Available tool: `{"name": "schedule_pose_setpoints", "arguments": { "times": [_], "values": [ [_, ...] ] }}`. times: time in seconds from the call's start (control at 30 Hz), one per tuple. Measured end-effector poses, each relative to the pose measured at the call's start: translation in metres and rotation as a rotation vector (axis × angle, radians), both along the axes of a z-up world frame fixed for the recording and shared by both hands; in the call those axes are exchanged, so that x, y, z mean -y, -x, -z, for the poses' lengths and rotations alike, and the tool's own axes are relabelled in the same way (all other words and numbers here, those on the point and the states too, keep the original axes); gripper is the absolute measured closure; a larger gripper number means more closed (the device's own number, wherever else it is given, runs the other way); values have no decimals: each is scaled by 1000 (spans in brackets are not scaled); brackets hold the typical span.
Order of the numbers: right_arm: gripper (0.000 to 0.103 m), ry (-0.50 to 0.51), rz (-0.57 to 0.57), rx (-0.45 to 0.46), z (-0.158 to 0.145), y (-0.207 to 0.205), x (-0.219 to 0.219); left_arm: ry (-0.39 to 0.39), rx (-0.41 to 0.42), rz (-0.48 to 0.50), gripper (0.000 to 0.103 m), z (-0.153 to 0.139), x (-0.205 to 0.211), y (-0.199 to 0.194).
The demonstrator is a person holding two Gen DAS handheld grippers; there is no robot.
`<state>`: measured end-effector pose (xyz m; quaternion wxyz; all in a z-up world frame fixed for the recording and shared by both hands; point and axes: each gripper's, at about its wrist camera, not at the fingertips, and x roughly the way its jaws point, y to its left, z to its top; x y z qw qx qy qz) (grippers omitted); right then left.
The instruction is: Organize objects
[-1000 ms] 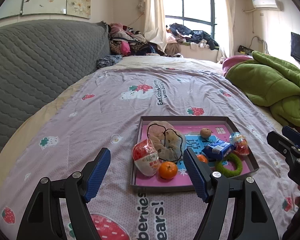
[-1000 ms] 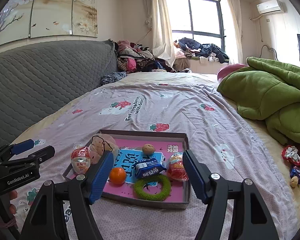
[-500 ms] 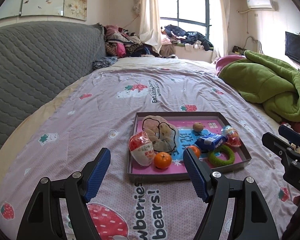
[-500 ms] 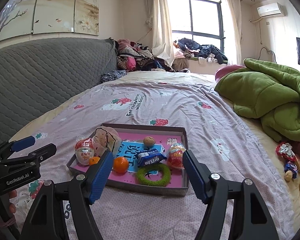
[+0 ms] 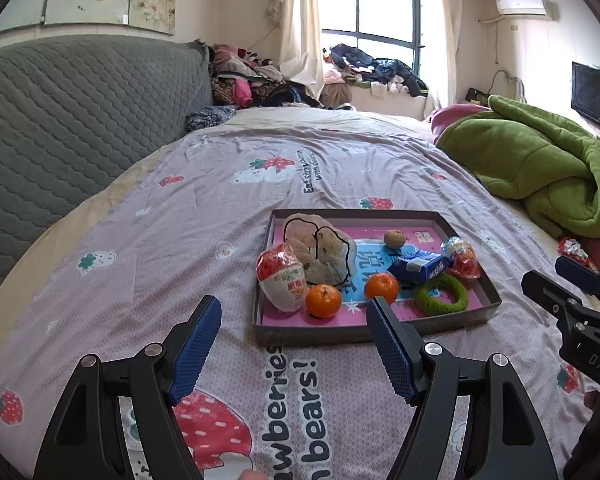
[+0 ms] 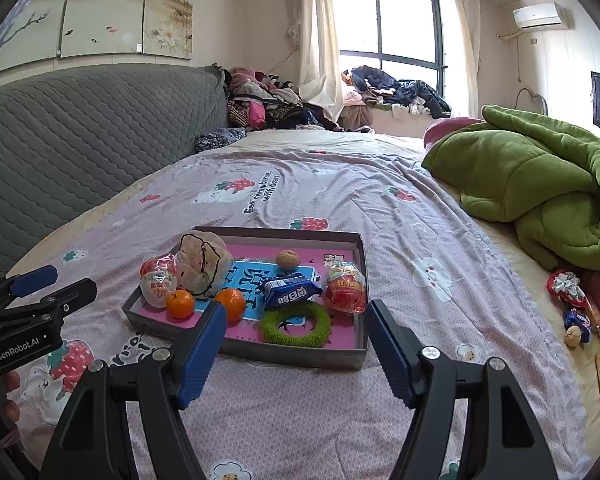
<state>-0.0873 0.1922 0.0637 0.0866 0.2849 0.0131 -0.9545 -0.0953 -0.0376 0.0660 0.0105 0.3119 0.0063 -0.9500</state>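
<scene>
A shallow grey tray [image 5: 332, 334] [image 6: 356, 240] with a pink floor lies on the bed. It holds two oranges [image 5: 323, 300] [image 6: 180, 304], a green ring [image 5: 441, 299] [image 6: 295, 324], a blue biscuit pack [image 5: 418, 266] [image 6: 292, 289], a walnut [image 5: 394, 238] [image 6: 288, 259], a beige scrunchie with black cord [image 5: 320, 248] [image 6: 202, 262] and two wrapped snacks [image 5: 282, 278] [image 6: 345, 287]. My left gripper [image 5: 294, 322] hangs open, short of the tray's near edge. My right gripper [image 6: 296, 326] is open too, empty, near the tray's front.
A green blanket [image 6: 540, 184] is heaped on the right of the bed. Several loose snacks [image 6: 576, 304] lie at the right edge. A grey quilted headboard [image 5: 60, 128] runs along the left. Clothes [image 6: 268, 104] are piled by the window.
Both grippers have drawn back from the tray, which now looks smaller and farther off. Both stay open and empty. The tray's contents have not moved.
</scene>
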Motion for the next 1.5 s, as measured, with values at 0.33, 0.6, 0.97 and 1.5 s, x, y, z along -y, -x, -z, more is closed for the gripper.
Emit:
{"name": "schedule_pose_setpoints", "arguments": {
  "times": [0.33, 0.6, 0.97, 1.5],
  "values": [
    [32, -6, -4, 0, 5, -4, -1, 15, 27, 1, 27, 12, -4, -3],
    [32, -2, -10, 13, 16, -7, -2, 1, 55, -10, 27, 27, -4, -1],
    [32, -5, -8, 42, 28, -6, -1, -1, 64, -8, 27, 35, -5, -2],
    [32, -19, -1, 86, 46, -7, 5, -8, 89, -2, 27, 46, -5, -3]
  ]
}}
